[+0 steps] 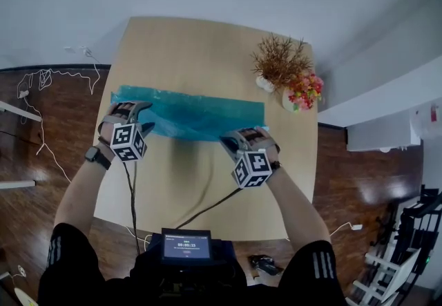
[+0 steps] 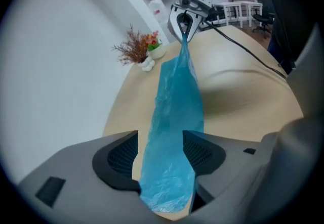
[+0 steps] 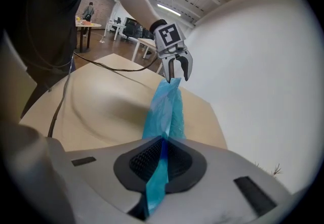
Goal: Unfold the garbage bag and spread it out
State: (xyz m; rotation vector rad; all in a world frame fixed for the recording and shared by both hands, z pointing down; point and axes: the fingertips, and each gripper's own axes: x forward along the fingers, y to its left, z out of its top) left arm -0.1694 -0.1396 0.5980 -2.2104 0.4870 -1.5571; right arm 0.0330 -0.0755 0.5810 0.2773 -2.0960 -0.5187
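A translucent blue garbage bag (image 1: 197,115) lies as a long flat band across the light wooden table (image 1: 207,42), from the left edge toward the right. My left gripper (image 1: 140,118) is at the bag's left end. In the left gripper view its jaws (image 2: 160,137) stand apart, the bag (image 2: 174,101) running loose between them and on to my right gripper (image 2: 185,28). My right gripper (image 1: 239,137) holds the bag's near right corner. In the right gripper view its jaws (image 3: 163,143) are shut on a thin fold of the bag (image 3: 164,109), which stretches away to my left gripper (image 3: 176,74).
A dried brown plant in a white vase (image 1: 276,63) and a pot of pink flowers (image 1: 304,92) stand at the table's far right. Black cables (image 1: 200,209) trail from the grippers over the near tabletop to a small screen (image 1: 186,246) at the person's waist. White cords (image 1: 41,80) lie on the floor at left.
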